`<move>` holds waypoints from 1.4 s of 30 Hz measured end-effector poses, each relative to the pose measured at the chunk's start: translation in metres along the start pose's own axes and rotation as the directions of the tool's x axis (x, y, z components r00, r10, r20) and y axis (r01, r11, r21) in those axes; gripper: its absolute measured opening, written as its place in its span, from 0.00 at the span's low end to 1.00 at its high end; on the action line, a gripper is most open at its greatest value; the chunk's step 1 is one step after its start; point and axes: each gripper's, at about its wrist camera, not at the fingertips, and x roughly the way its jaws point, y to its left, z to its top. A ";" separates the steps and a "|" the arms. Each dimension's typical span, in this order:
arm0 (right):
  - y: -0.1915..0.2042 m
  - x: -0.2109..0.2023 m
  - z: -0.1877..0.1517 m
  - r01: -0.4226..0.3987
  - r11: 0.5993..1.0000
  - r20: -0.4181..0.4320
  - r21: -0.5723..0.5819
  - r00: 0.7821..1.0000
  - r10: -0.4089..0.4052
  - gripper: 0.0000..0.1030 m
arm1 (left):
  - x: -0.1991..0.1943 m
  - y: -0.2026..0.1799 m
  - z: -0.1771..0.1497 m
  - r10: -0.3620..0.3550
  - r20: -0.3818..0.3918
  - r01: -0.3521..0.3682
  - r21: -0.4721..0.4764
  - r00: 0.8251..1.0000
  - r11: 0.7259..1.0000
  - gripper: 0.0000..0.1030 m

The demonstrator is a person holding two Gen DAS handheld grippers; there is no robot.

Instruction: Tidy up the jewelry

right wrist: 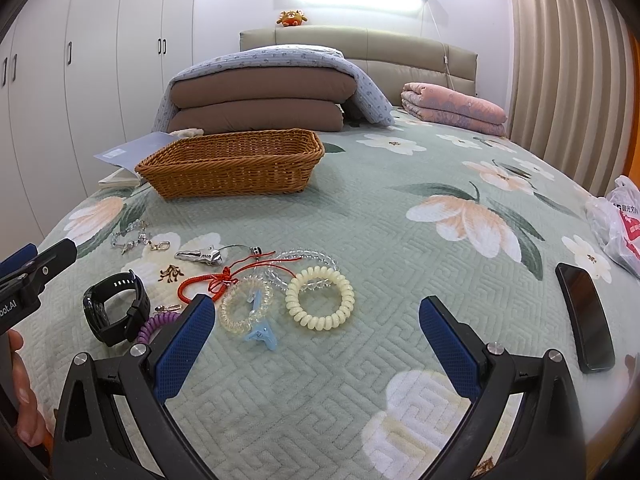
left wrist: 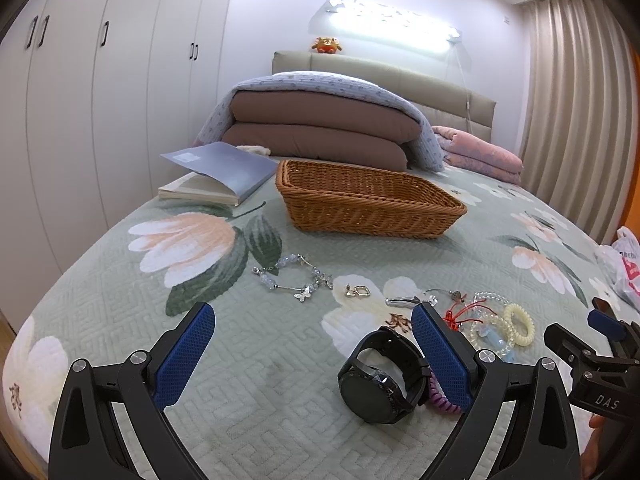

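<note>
Jewelry lies scattered on the floral bedspread in front of a wicker basket (left wrist: 370,200), also in the right wrist view (right wrist: 236,164). A black watch (left wrist: 382,376) lies just inside the right finger of my open, empty left gripper (left wrist: 312,320). A crystal bracelet (left wrist: 294,276) and a small earring (left wrist: 357,291) lie ahead of it. My right gripper (right wrist: 316,312) is open and empty; a cream coil hair tie (right wrist: 320,298), a clear coil tie with a blue clip (right wrist: 248,312), a red cord (right wrist: 216,280), a silver clip (right wrist: 198,257) and a purple coil (right wrist: 154,326) lie ahead of it and to its left.
A black phone (right wrist: 586,316) lies at the right near the bed edge, beside a plastic bag (right wrist: 618,220). An open book (left wrist: 216,176) lies left of the basket. Folded quilts (left wrist: 320,128) and a pink blanket (right wrist: 452,110) sit by the headboard. Wardrobes line the left wall.
</note>
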 end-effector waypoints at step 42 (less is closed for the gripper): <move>-0.046 0.035 0.011 -0.081 0.995 -0.183 -0.055 0.981 0.070 0.53 | 0.014 0.021 -0.008 -0.260 -0.292 0.238 -0.108 0.920 0.965 0.88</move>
